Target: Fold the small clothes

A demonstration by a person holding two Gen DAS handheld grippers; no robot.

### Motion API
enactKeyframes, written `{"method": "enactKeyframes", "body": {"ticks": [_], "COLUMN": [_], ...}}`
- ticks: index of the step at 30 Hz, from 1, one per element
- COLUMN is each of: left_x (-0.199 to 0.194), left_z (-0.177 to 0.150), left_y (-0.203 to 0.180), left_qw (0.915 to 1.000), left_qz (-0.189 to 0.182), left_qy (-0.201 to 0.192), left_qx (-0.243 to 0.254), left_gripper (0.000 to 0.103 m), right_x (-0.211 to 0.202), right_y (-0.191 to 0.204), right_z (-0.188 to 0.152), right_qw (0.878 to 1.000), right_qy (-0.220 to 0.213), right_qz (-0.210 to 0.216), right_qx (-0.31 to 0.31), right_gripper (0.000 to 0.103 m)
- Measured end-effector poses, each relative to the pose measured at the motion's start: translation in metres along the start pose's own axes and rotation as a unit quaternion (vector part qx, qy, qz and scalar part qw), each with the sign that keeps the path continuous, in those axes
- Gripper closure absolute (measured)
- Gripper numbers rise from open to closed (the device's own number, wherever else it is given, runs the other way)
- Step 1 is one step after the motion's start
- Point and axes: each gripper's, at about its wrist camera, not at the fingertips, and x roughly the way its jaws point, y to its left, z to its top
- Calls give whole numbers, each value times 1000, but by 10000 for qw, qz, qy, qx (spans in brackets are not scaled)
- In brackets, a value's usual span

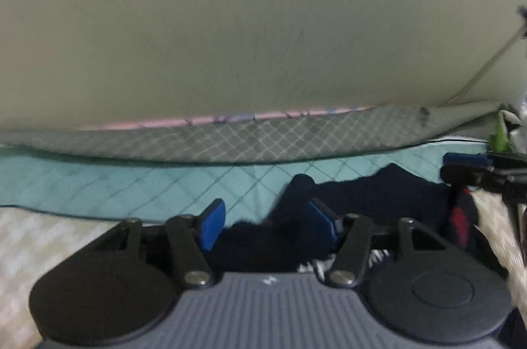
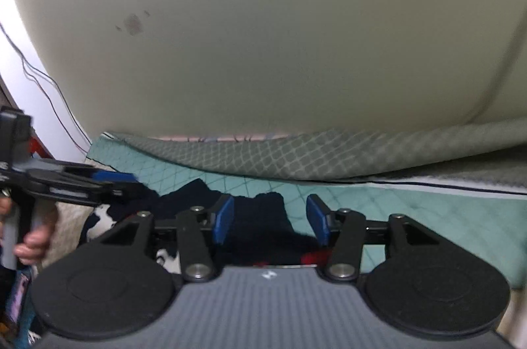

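Both claws hang over a dark navy garment [image 1: 362, 194] that lies rumpled on a teal quilted mat [image 1: 115, 184], close to the mat's far edge where a grey quilted blanket [image 1: 263, 138] is bunched against the pale wall [image 1: 230, 19]. The left gripper [image 1: 266, 223] stands spread, its blue pads clear of the cloth, which shows between and below them. The right gripper [image 2: 270, 220] is spread too, the navy fabric [image 2: 263, 217] lying under its gap with no pad pressing on it. From the right wrist camera the left gripper's handle is gripped by a hand [image 2: 33, 240] at the mat's left end.

To my eye the step is a fresh grab for the next fold. It would go best if each claw came down on a true edge or corner, took one layer only, and lifted evenly so the cloth stays flat.

A red patch [image 1: 459, 217] shows on the garment; blur hides any writing. Only a small pale mark sits on each gripper body, unreadable.
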Motion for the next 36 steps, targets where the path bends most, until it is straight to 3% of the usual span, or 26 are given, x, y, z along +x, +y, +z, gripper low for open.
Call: {"method": "enactKeyframes", "body": {"ticks": [3,5,6,7,10,14,21,25,29,33,36], "left_x": [23,24,23,21,-6,-76,-183,-209,-211,-197,-185], "left_z": [0,-3,-6,-7,-19,-45,-139,-203,-254,-289,-301], "left_y": [3,-5,-9,-14,-31,-44,-64,-69,-70,-67,-63], "left_qw": [9997,9992,9987,9987,9973,9917,9778,9766,9779,9804,9857], "left_qz": [-208,-380,-484,-461,-248,-398,-856,-1108,-1264,-1377,-1285], "left_qy": [106,59,89,74,-287,-961,-1742,-1723,-1584,-1379,-1092], "left_qx": [-106,87,157,219,628,758,788,660,513,295,53], "left_gripper": [42,66,86,87,87,88,88,89,89,85,80], "right_x": [31,37,37,34,4,-57,-152,-187,-204,-206,-188], "right_y": [-3,2,7,13,33,69,130,149,160,168,165], "right_z": [-1,-3,-4,-4,-6,-19,-95,-156,-212,-259,-272], "right_qw": [9991,9982,9979,9978,9972,9913,9762,9743,9735,9694,9718], "right_qy": [374,401,412,377,28,-427,-862,-917,-917,-913,-779], "right_qz": [222,414,421,410,388,397,406,367,222,-134,-461], "right_qx": [27,-157,-279,-365,-641,-1180,-1948,-2027,-2086,-2275,-2179], "right_gripper": [52,56,66,92,93,95,97,97,98,98,95]}}
